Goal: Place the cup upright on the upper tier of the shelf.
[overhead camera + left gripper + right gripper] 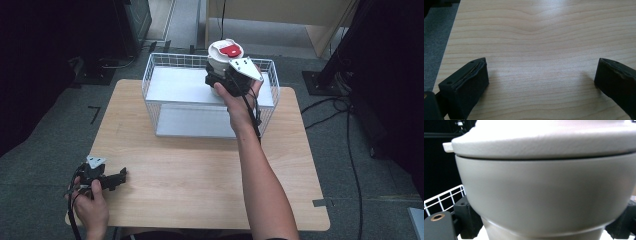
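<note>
Cup [223,59]: pale grey, wide at top, white lid with red patch. My right gripper [218,80] pinches cup body from both sides, holds it above white wire basket [155,75] at far side of table [200,170]. Right arm stretched far forward. Cup stands up straight, lid on top. My left gripper [117,178] rests at near left table corner, jaws spread wide, holding nothing.

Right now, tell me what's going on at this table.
A person is working with a gripper in each hand. The right gripper is shut on a grey container with a white and red lid, held above the white wire basket at the far side of the wooden table. The container is upright and not yet set down. The left gripper rests open at the near left corner, holding nothing.
</note>
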